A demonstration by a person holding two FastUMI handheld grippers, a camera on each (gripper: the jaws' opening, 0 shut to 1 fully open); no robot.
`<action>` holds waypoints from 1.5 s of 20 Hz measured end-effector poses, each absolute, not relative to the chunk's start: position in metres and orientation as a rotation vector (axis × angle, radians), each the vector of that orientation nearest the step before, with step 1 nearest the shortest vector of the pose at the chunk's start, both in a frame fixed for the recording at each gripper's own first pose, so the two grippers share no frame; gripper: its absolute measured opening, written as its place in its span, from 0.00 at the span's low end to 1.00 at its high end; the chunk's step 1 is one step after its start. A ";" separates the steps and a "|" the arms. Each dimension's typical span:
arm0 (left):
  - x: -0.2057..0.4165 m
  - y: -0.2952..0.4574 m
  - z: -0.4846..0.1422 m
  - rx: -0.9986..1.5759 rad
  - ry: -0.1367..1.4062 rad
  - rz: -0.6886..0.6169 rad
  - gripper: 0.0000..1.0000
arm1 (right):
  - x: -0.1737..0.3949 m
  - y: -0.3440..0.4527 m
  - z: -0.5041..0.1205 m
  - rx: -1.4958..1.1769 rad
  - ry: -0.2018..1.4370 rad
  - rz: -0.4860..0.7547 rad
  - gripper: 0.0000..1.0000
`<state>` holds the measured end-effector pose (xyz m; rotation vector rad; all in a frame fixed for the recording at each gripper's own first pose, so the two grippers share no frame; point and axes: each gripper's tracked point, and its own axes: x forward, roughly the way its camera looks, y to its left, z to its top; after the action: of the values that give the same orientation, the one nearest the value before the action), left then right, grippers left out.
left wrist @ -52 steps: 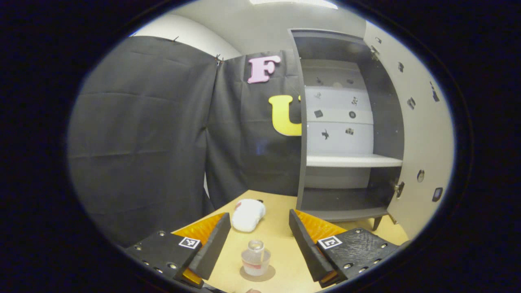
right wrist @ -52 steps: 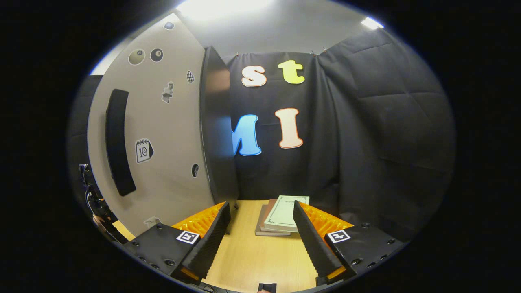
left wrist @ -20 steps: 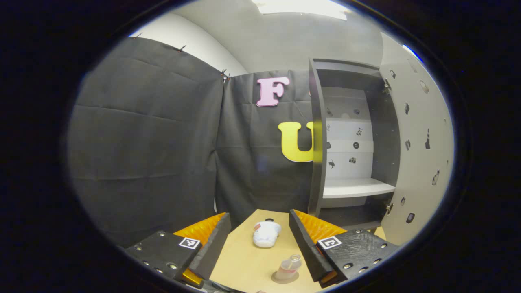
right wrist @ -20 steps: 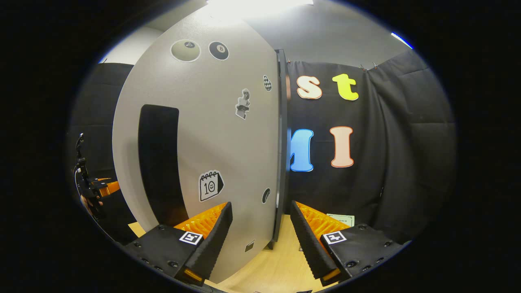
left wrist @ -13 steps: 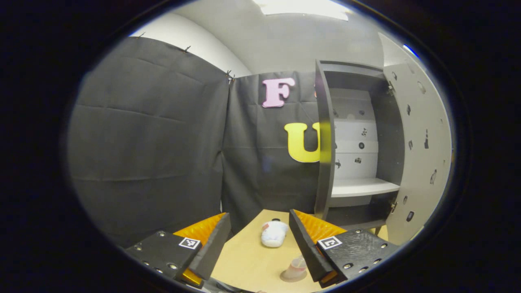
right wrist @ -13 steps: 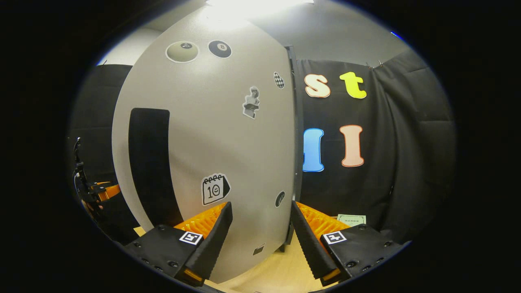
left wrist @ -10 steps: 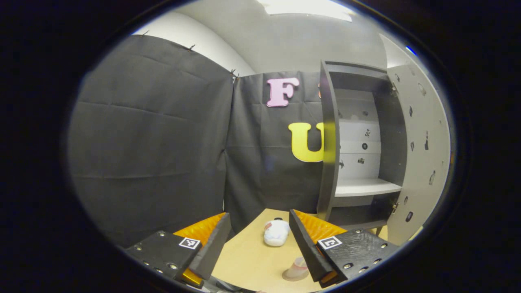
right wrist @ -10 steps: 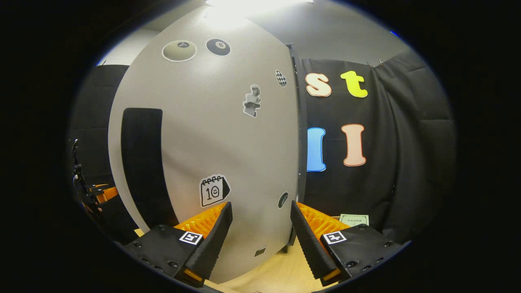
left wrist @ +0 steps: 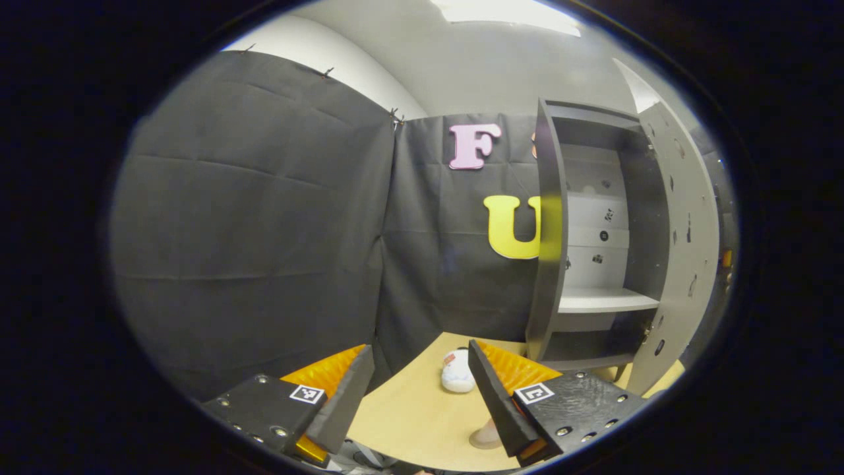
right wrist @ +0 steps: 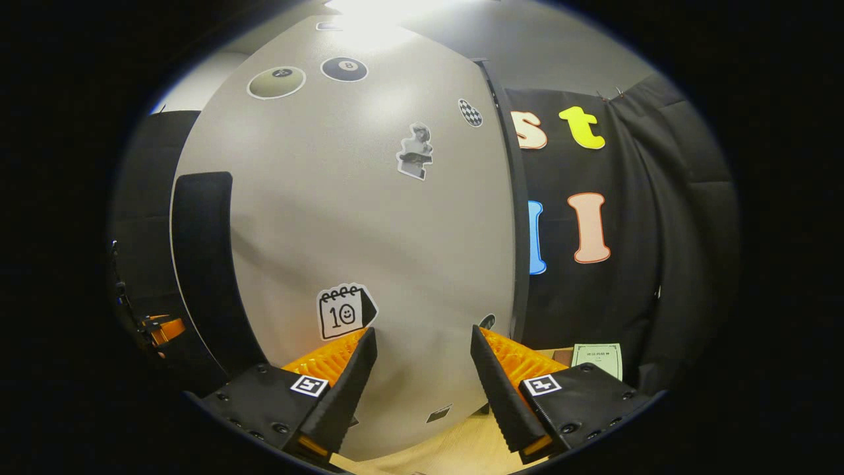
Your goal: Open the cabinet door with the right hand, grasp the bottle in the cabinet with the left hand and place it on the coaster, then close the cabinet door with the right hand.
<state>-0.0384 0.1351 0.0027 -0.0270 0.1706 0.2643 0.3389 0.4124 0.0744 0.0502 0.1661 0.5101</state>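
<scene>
I have my right tool (right wrist: 417,369) up against the outer face of the pale grey sticker-dotted cabinet door (right wrist: 369,218), fingers spread wide with nothing between them, and I cannot tell whether the tips are actually touching the panel. By my reading this is the last step, shutting the door: in the left gripper view the tall dark grey cabinet (left wrist: 603,244) is part open, the door (left wrist: 686,237) standing out at an angle on its right side, and the white shelf (left wrist: 606,301) inside is bare. My left tool (left wrist: 417,389) hangs over the light wooden tabletop (left wrist: 415,422), also wide open and holding nothing. The small clear plastic bottle (left wrist: 489,430) sits low at the edge of that view on what looks like the round brown coaster (left wrist: 484,443), mostly hidden behind my right-hand finger (left wrist: 494,402), so I judge the placing done though I can't see it fully. A white soft lump (left wrist: 456,375) lies on the tabletop beyond it, near the cabinet's foot. In the right gripper view a pale green booklet (right wrist: 597,359) sits off to the right. The next move calls for a steady push on the door face toward the cabinet until it meets the frame, keeping my left tool well apart from the swing.
</scene>
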 end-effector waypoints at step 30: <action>-0.075 0.204 -0.011 0.010 0.211 0.370 0.87 | 0.437 0.527 0.042 0.114 0.153 0.374 0.88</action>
<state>-0.0749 0.2040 -0.0111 0.0100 0.2113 0.3701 0.4367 0.5266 0.0423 0.1138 0.1530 0.3740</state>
